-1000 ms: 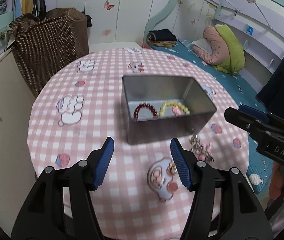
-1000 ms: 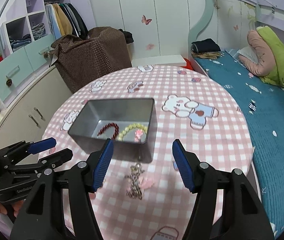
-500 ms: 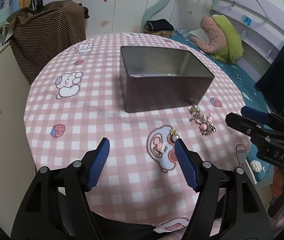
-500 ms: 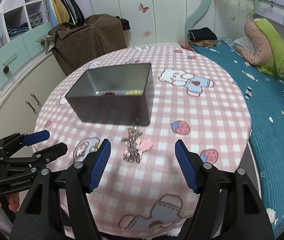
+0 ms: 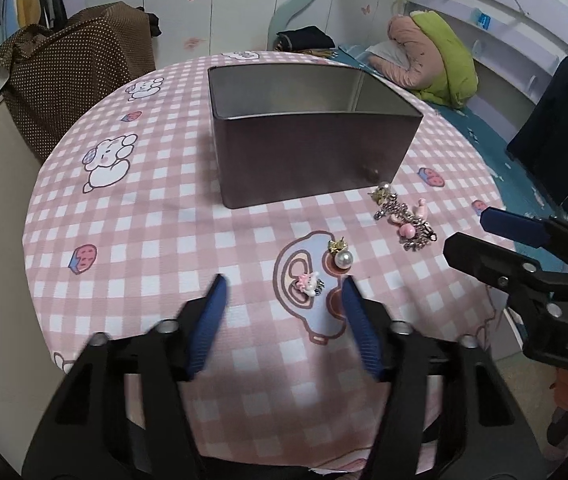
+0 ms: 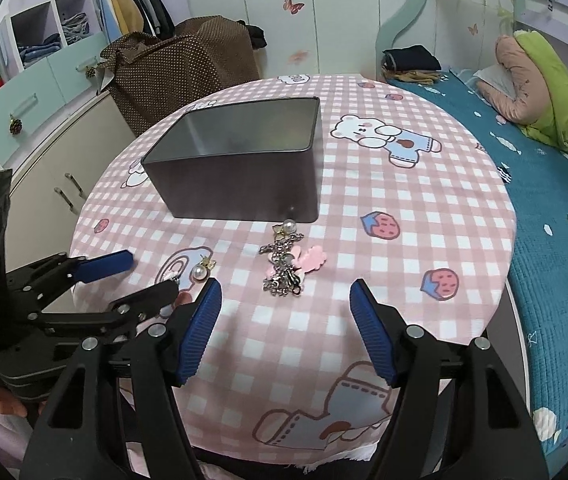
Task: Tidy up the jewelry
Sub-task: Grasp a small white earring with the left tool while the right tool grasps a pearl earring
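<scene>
Jewelry lies loose on the round table's pink-and-white checked cloth (image 6: 415, 184), in front of the grey rectangular metal tin (image 6: 244, 176) that is presumably meant to receive it. Nearest the left gripper (image 5: 282, 280) sit a small pink cartoon-figure charm (image 5: 308, 283) and, just beyond it, a pearl stud earring with a gold bow (image 5: 341, 256); nearer the right gripper (image 6: 285, 284) is a tangle of silver chain with pink heart charms (image 6: 289, 264), with a second pearl-and-gold earring (image 6: 285, 228) close against the tin's near wall. All of these look feather-light and tiny, so I'd expect weight to be no trouble; the trouble is purchase. A round pearl is hard and smooth and would likely squirt out from ribbed pads unless pinched across its widest part or by the bow, and the post behind could bend. The chain is limp and will drape and swing, so I'd take it where the links bunch thickest, around the pink hearts, rather than by a stray end. The left gripper's jaws are closing with nothing yet between its blue pads (image 5: 208, 320), the charm lying just ahead of them; the right gripper's jaws stand released, straddling bare cloth short of the chain. The cloth itself may ruck up if the pads scrape it.
</scene>
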Tool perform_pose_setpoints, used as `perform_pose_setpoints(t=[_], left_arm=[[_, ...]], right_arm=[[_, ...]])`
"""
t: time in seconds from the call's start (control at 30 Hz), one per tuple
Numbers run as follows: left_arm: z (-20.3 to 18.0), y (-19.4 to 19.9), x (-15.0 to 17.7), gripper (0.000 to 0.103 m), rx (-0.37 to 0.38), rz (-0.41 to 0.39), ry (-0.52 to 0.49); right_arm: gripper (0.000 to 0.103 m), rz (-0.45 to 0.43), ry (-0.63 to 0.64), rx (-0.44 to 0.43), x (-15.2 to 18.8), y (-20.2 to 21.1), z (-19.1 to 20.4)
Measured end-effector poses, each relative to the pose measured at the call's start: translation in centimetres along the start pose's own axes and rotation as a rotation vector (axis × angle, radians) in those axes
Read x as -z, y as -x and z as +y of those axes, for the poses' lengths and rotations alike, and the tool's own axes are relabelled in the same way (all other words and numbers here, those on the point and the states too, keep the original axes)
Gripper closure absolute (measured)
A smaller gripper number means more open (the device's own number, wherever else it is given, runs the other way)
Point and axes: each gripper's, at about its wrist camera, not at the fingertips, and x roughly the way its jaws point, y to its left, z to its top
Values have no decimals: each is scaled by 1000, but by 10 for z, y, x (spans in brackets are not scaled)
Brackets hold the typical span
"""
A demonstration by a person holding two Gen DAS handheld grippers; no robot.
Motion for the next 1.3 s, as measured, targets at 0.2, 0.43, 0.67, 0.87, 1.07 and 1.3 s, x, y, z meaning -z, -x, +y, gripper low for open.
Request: perform_pose_setpoints(t=[0.2, 0.43, 0.67, 0.87, 1.07, 1.3], left_arm=[[-1, -3, 2, 70, -17, -6, -26], [2, -4, 4, 93, -7, -11, -20], [7, -2, 4, 93, 15, -13, 0], [13, 0, 3, 93, 11, -15, 18], [25, 7, -1, 93, -3, -31, 42], [37, 12, -3, 93, -7, -47, 67]], right_arm=[[39, 4, 18, -5, 0, -2, 6], [39, 8, 42, -27, 0, -5, 16], [42, 13, 72, -57, 0, -8, 28], [52, 35, 89, -90, -3, -19, 37], [60, 45, 125, -97, -5, -28, 49], [70, 78, 104, -93, -8, -43, 52]])
